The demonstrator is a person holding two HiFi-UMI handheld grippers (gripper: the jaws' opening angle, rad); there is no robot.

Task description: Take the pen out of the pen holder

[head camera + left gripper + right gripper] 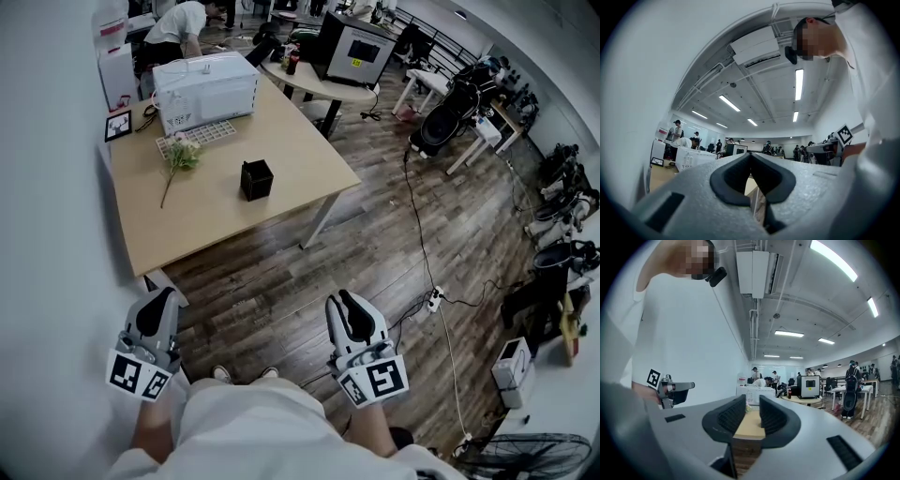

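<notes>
— Well, how does the wooden table (pixel 216 220) lie for the person?
— At eleven o'clock of the stance and well apart, with bare floor between. Nothing is within reach, so a stretched lunge instead of a step closer could knock the table's edge.
— And the white appliance (pixel 204 89)?
— It stands at eleven o'clock of the pen holder (pixel 256 179), far back; it seems to be little danger.
— The grippers?
— The left gripper (pixel 164 296) has its jaws pressed together at the tips, holding nothing. The right gripper (pixel 345 299) has its jaws a narrow slit apart, also empty; the table shows through the gap. That slit may be too tight to slide over a pen, so it could jab the pen down or shove the holder.
— Where exactly is the holder?
— It is a small black cube, upright near the table's middle, toward the four o'clock corner. It looks light; a one-sided pull could tip or drag it unless the left gripper steadies it.
— The flower stem (pixel 176 164)?
— It lies near, at nine o'clock of the holder; a wide sweep could brush it.
— The pen?
— It is too small to make out from here; presumably it is inside the holder.
</notes>
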